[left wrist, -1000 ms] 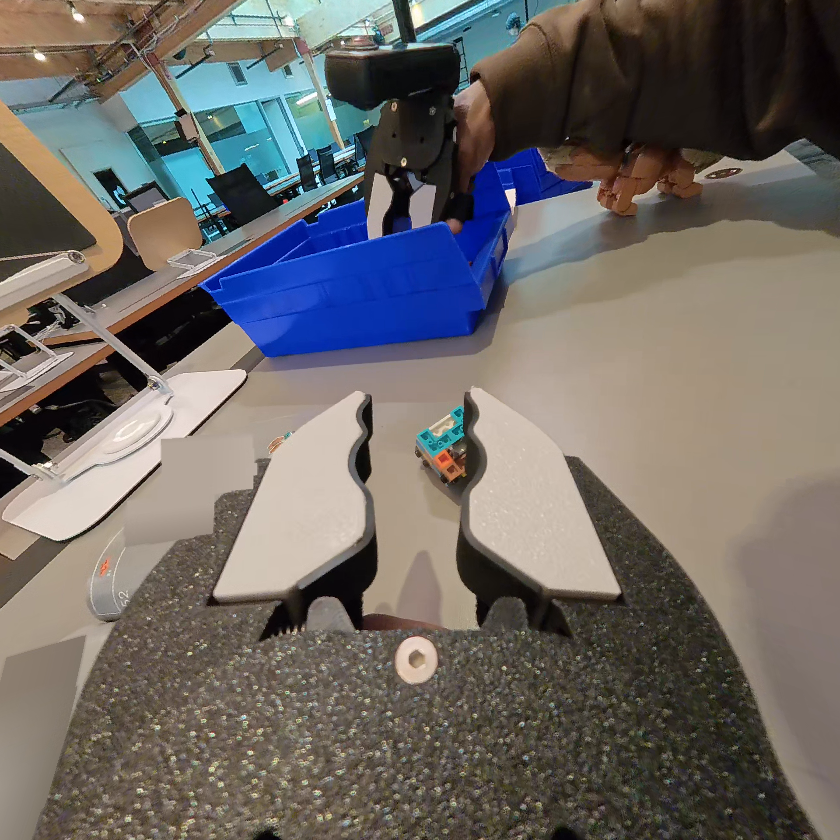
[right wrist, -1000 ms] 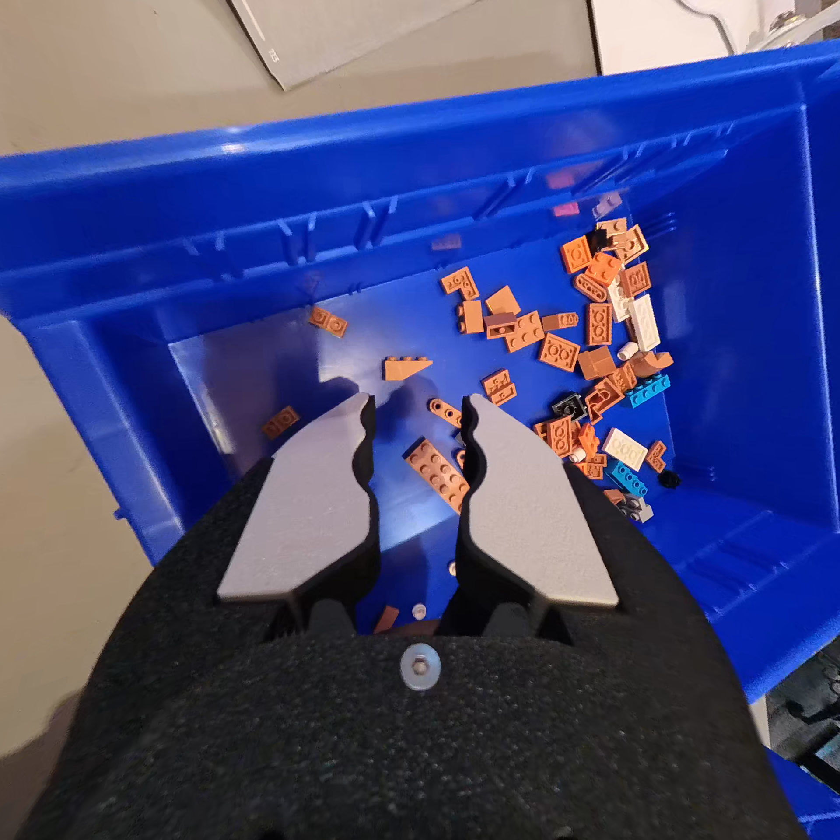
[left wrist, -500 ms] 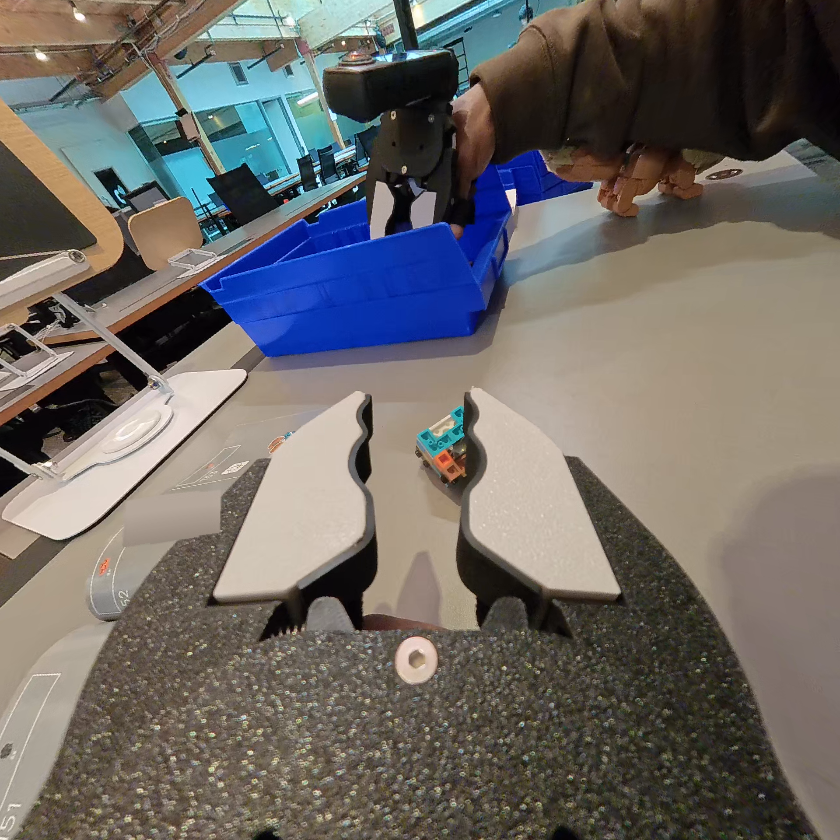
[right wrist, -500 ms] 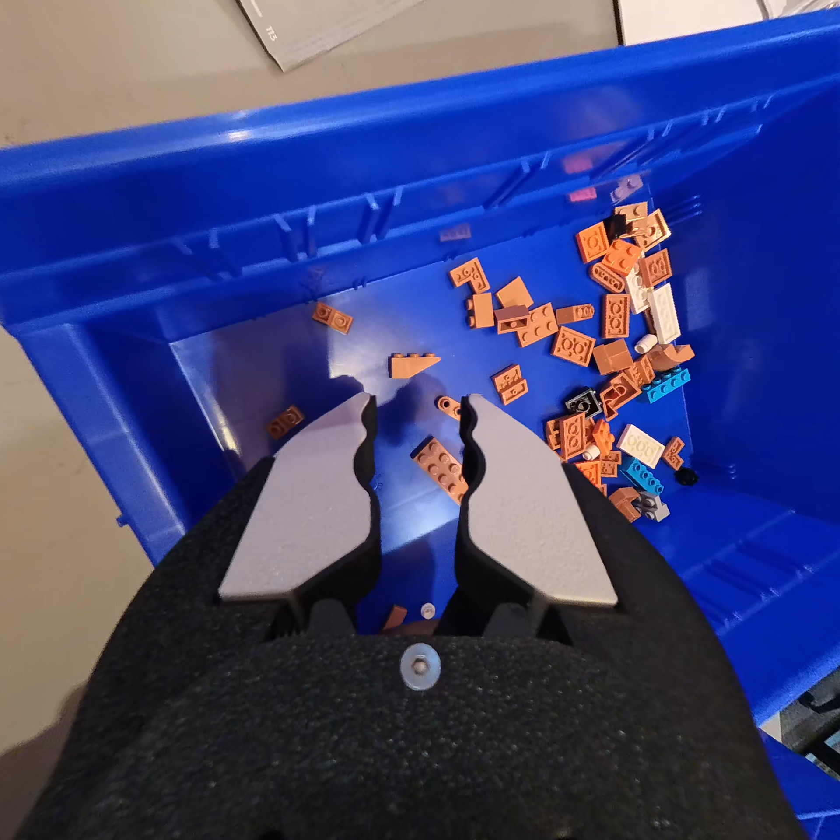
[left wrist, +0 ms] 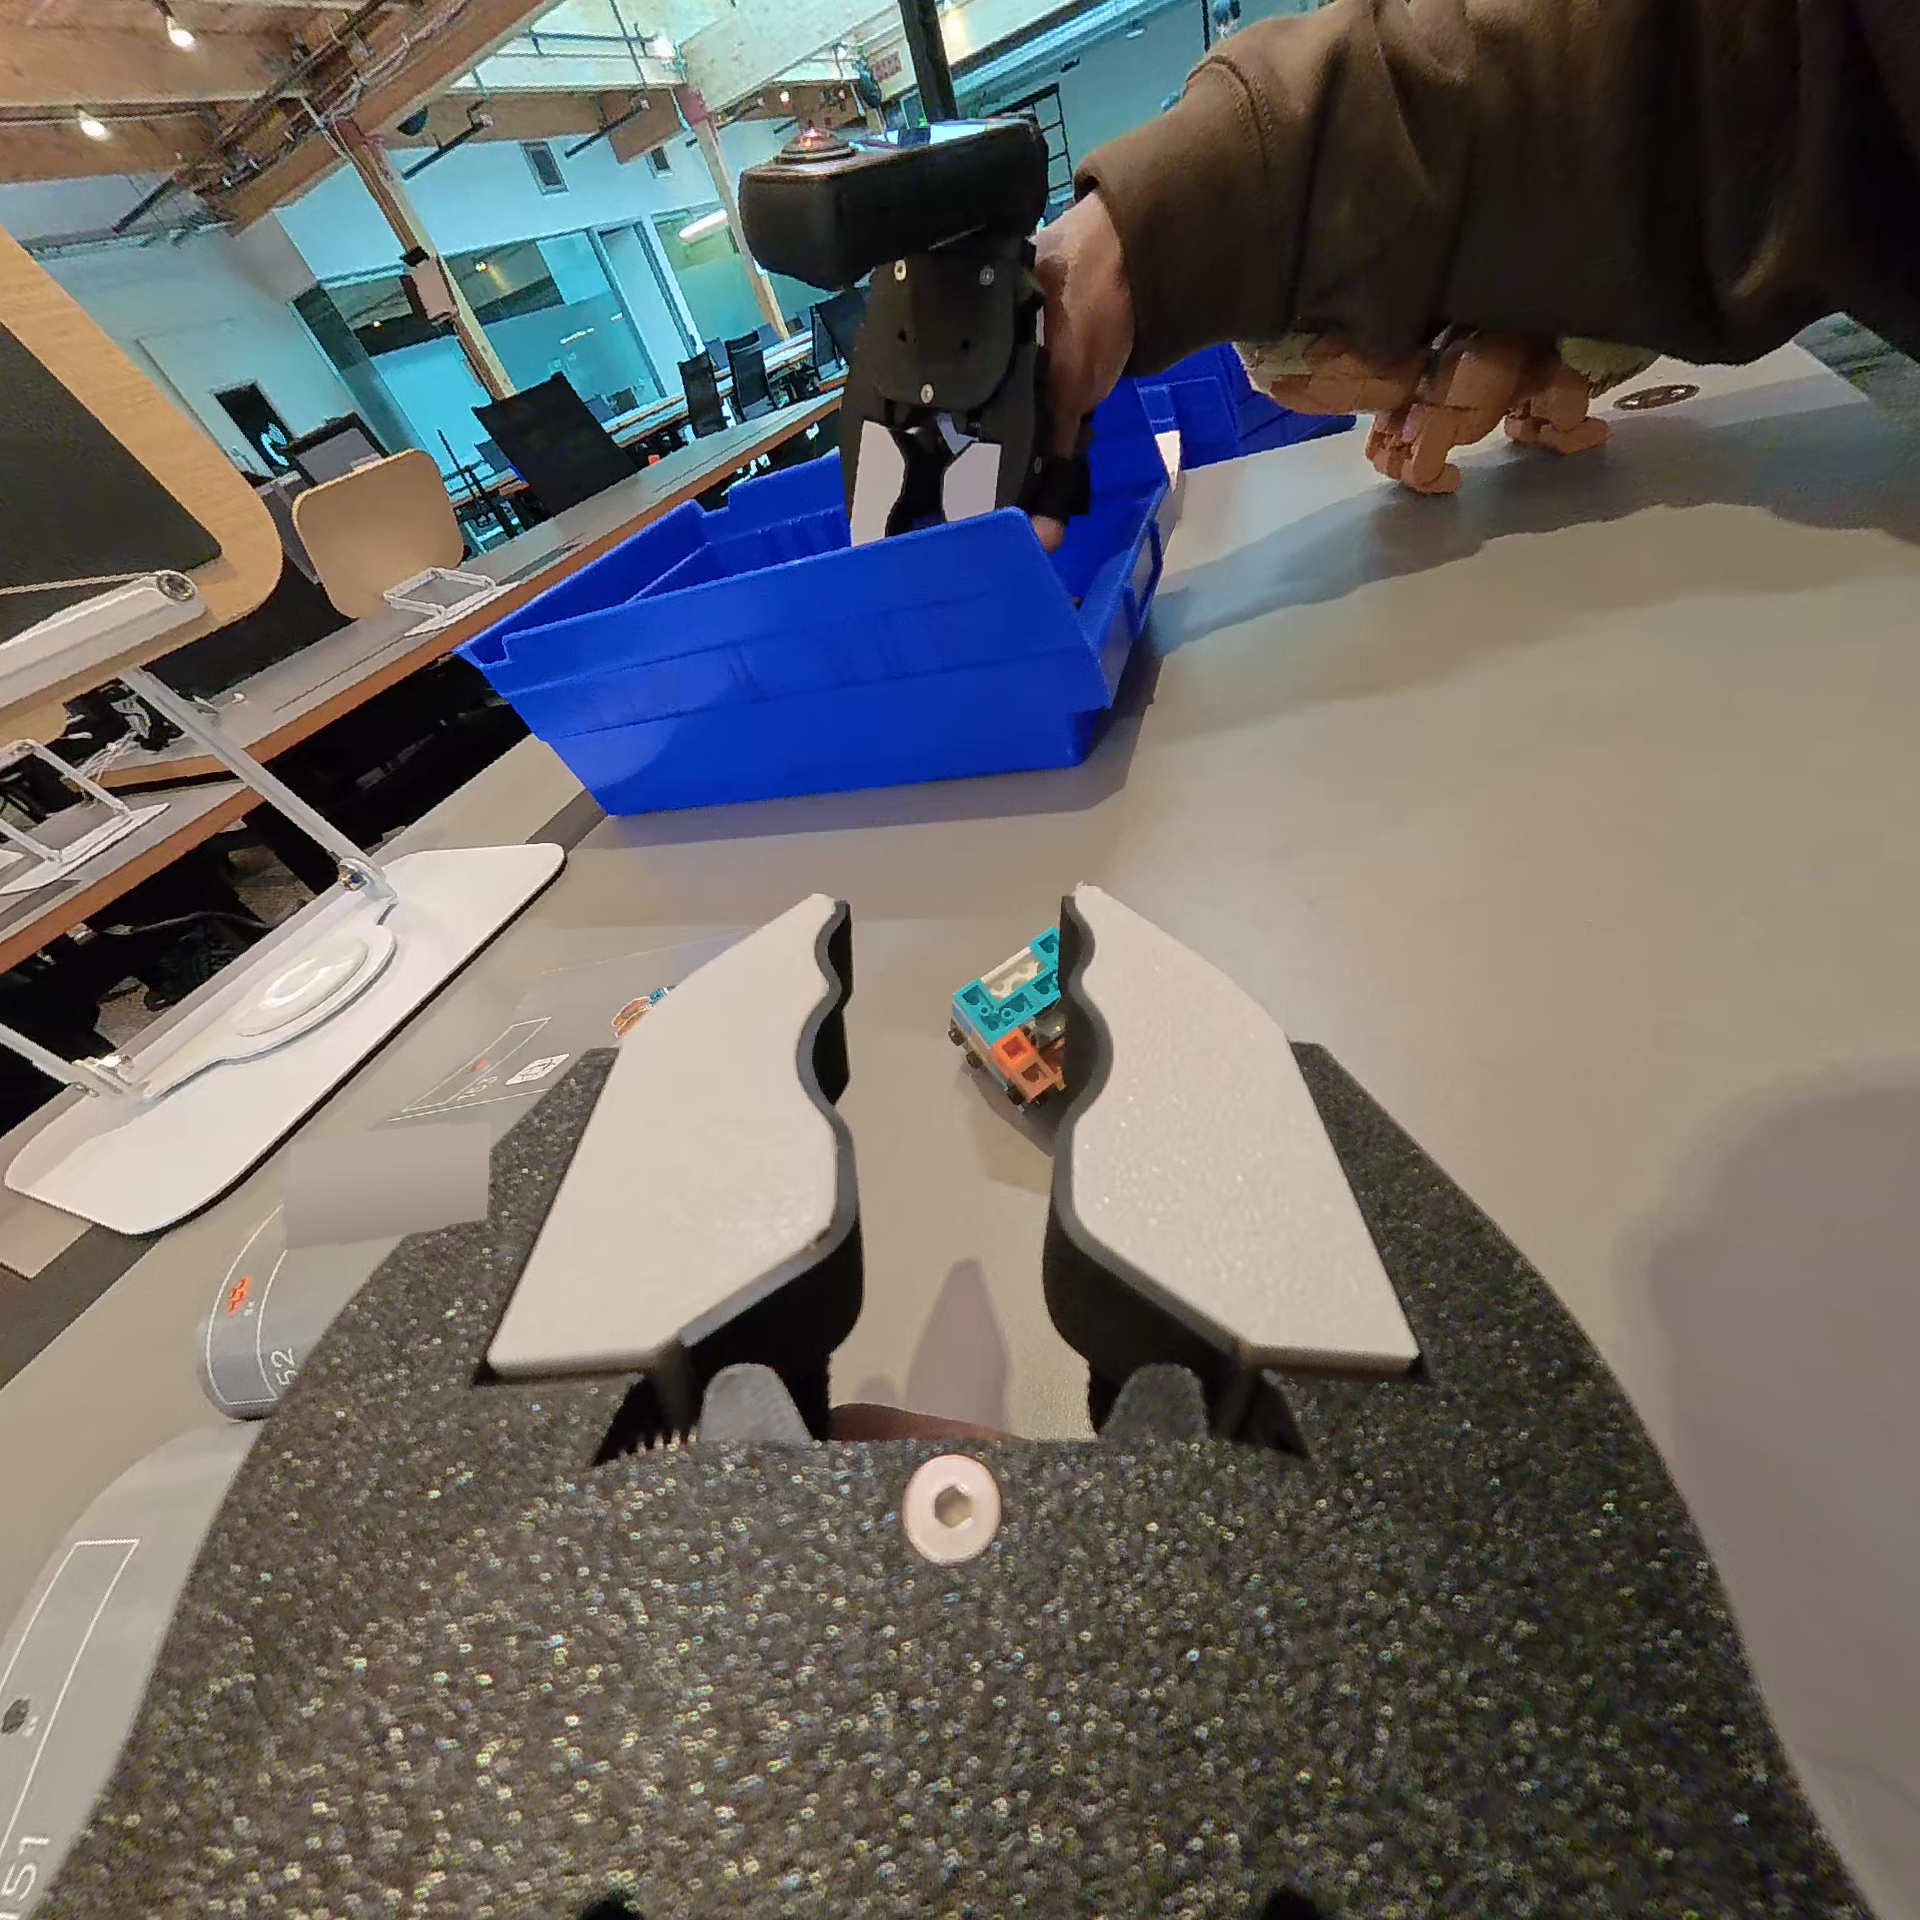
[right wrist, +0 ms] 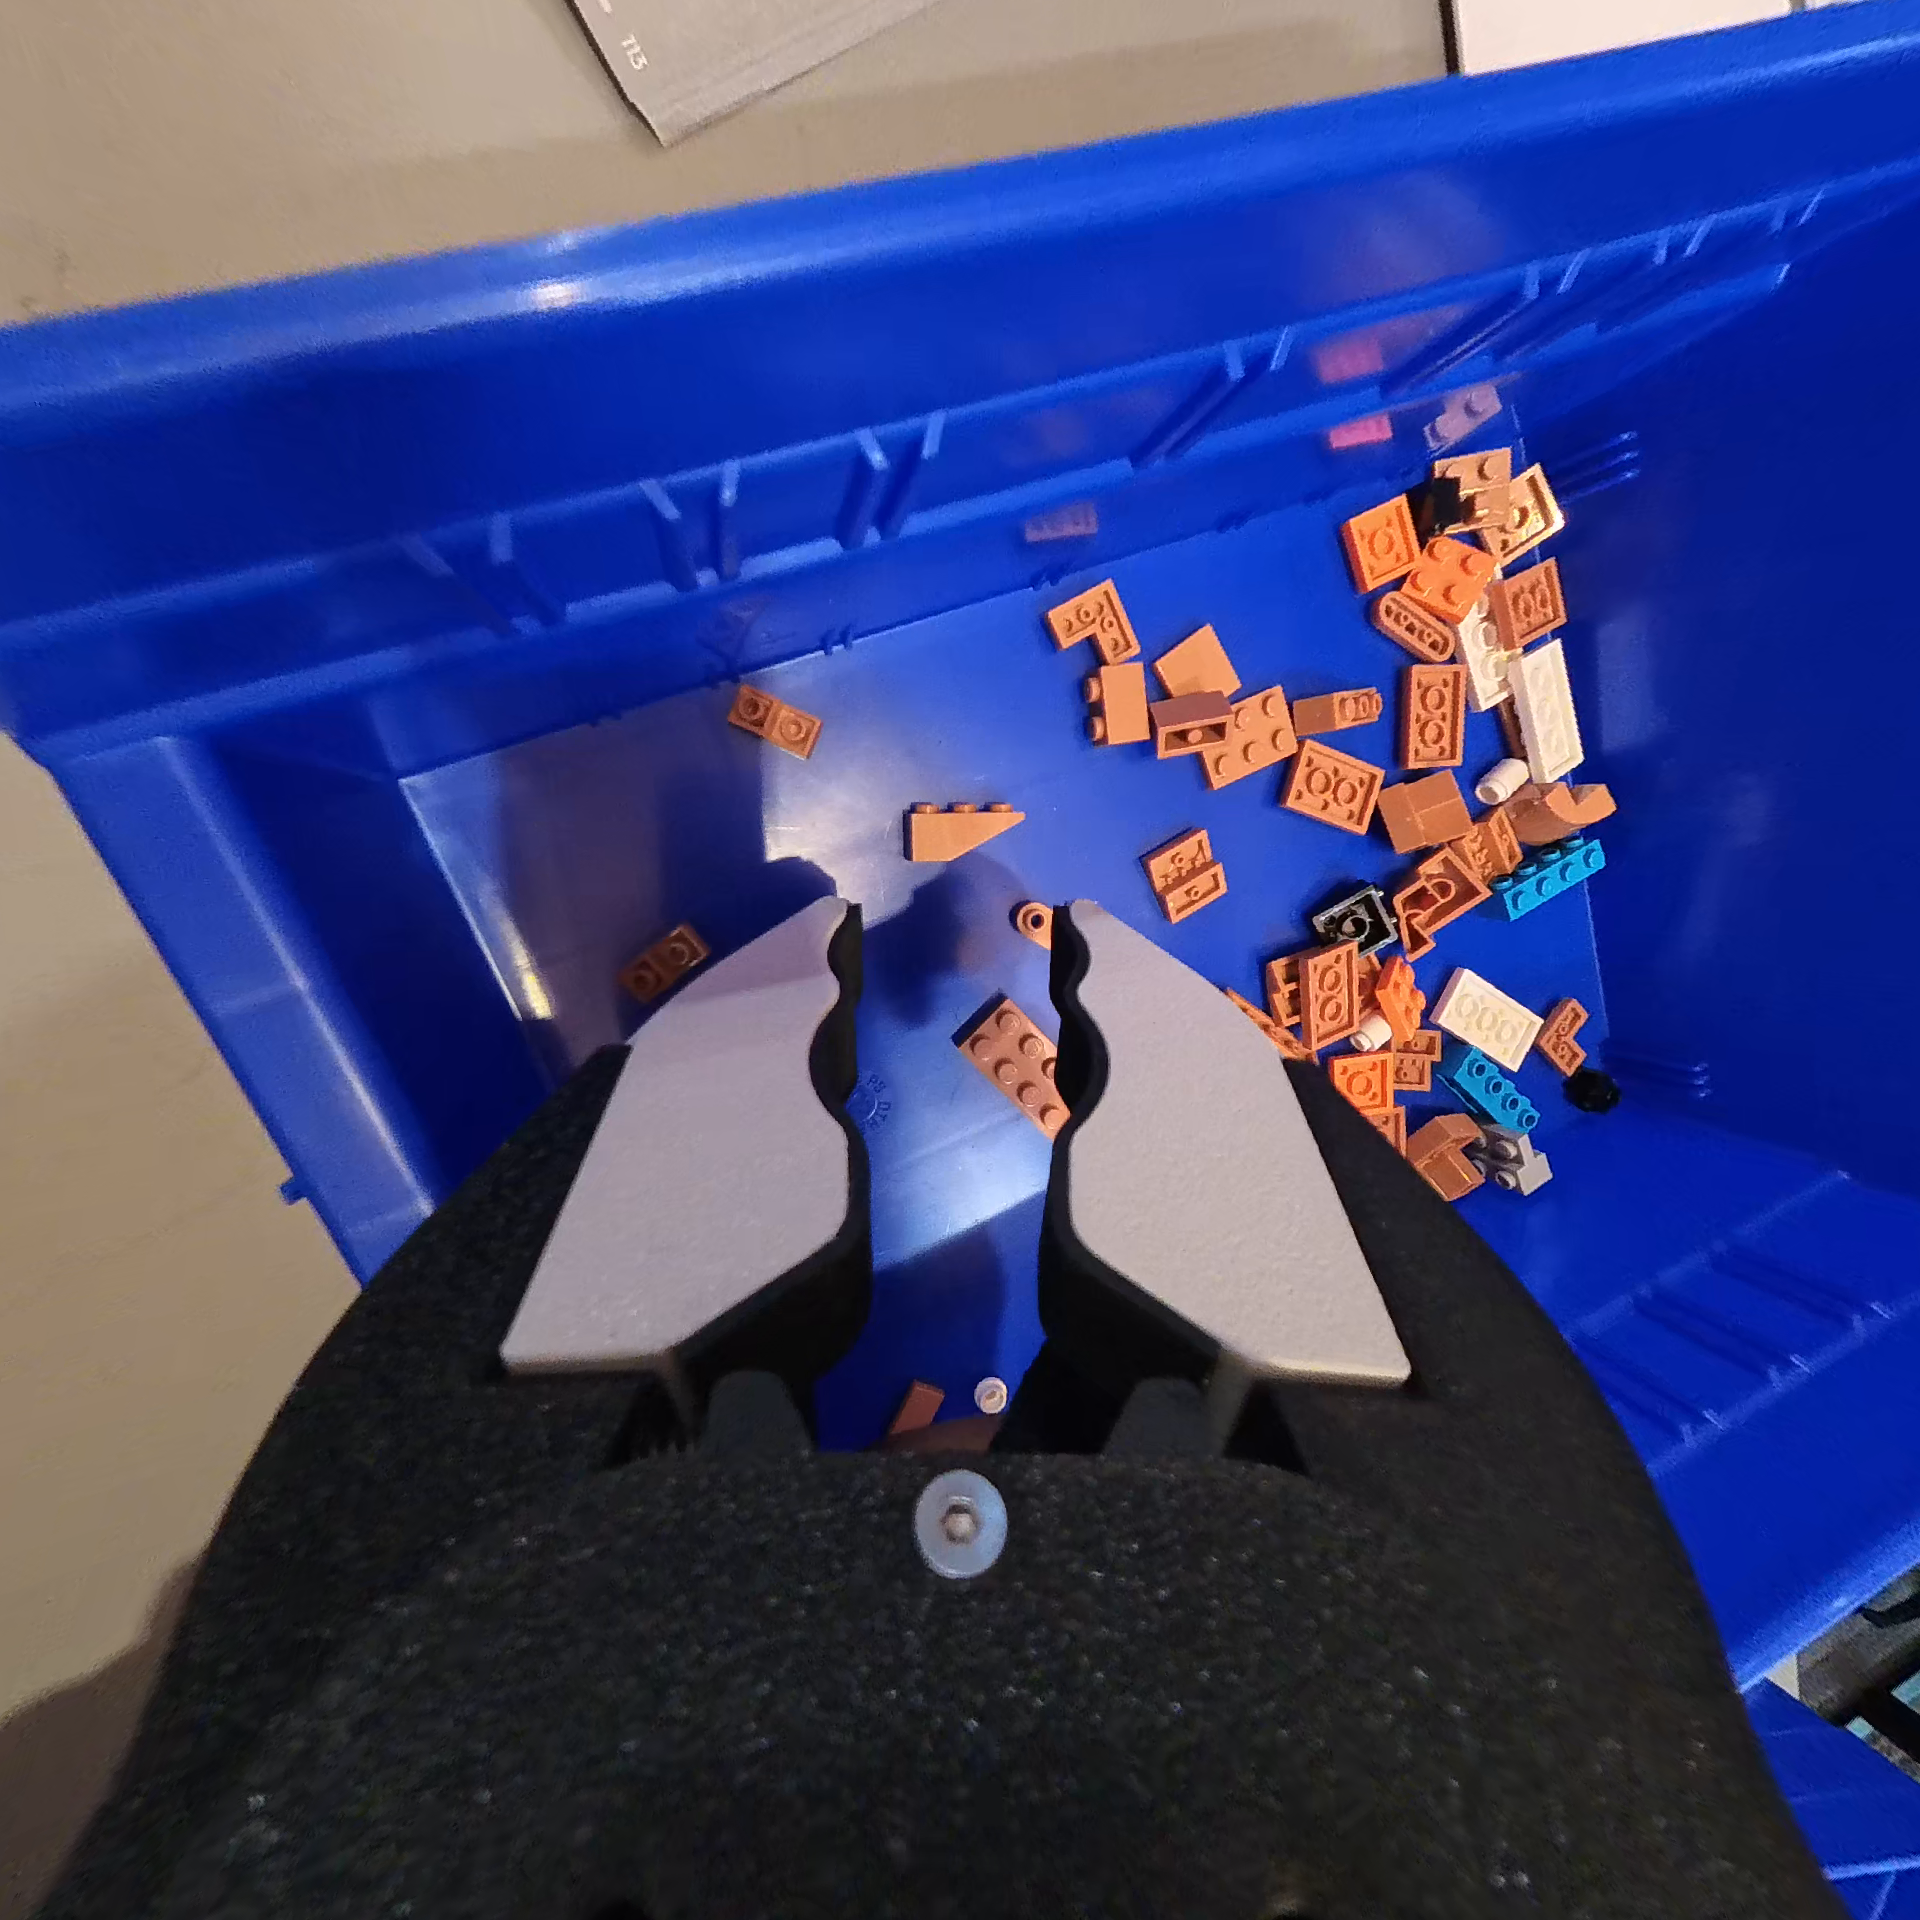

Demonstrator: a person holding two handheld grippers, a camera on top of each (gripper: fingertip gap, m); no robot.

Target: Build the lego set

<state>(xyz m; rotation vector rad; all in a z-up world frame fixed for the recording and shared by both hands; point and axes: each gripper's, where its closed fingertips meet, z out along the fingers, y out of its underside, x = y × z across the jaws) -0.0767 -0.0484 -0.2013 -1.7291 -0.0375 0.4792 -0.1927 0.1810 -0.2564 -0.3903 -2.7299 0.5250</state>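
A small teal, orange and brown lego assembly [left wrist: 1006,1018] sits on the grey table just ahead of my left gripper [left wrist: 956,920], which is open and empty, low over the table. My right gripper [right wrist: 956,914] is open and empty, pointing down into a blue bin [right wrist: 727,436]. A long brown plate [right wrist: 1013,1055] lies on the bin floor between its fingers, partly hidden by the right one. Many loose brown, orange, white and blue pieces [right wrist: 1444,790] lie at the bin's right side. In the left wrist view the right gripper [left wrist: 925,468] dips into the bin [left wrist: 831,675].
A built brown lego figure [left wrist: 1455,395] stands at the table's far right, behind a person's brown sleeve [left wrist: 1507,177]. More blue bins [left wrist: 1226,416] stand behind. A white lamp base [left wrist: 281,1018] and instruction sheets [left wrist: 488,1070] lie at the left. A paper sheet [right wrist: 727,62] lies beyond the bin. Tip to tip, the grippers are about 25 centimeters apart.
My right gripper has shifted slightly left and lower in the bin, so the pieces appear further right. My left gripper has not moved.
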